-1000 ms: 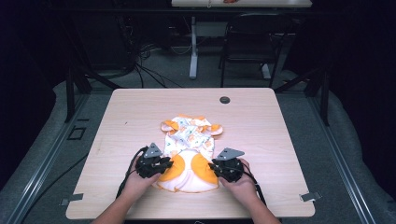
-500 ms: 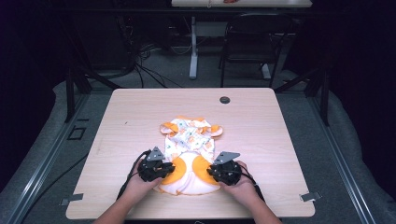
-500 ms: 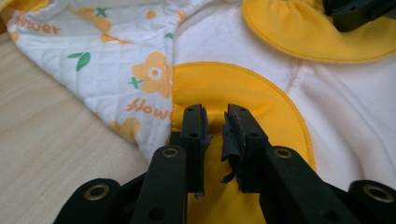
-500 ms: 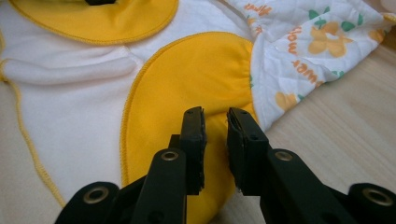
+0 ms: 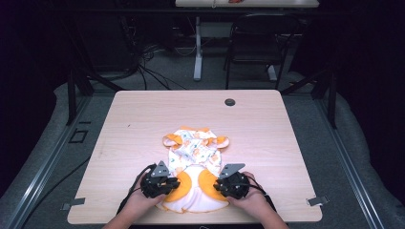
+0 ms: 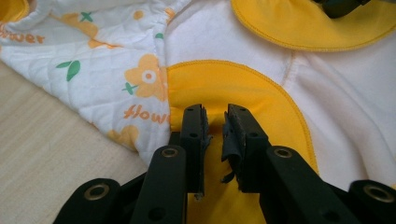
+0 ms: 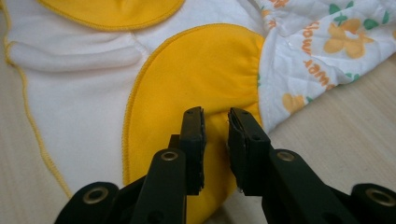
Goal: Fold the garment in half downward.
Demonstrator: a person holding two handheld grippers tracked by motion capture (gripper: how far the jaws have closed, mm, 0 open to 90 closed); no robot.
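Note:
A small quilted white garment [image 5: 196,152] printed with orange flowers lies on the wooden table [image 5: 143,119], its white lower part with two yellow patches toward the front edge. My left gripper [image 5: 173,184] is shut on the left yellow patch [image 6: 243,88], which puckers up between the jaws of the left gripper [image 6: 215,122]. My right gripper [image 5: 218,187] is shut on the right yellow patch [image 7: 196,70], with a fold of cloth caught where the right gripper [image 7: 215,123] closes. A hand holds each gripper from the near edge.
A black round grommet [image 5: 230,102] sits in the tabletop at the back. Behind the table stand a dark chair [image 5: 258,43] and a table leg with cables on the floor. Bare wood lies on all sides of the garment.
Both grippers have pulled back toward the table's near edge, and the garment has slid that way with them. Its lower hem now lies close to the front edge.

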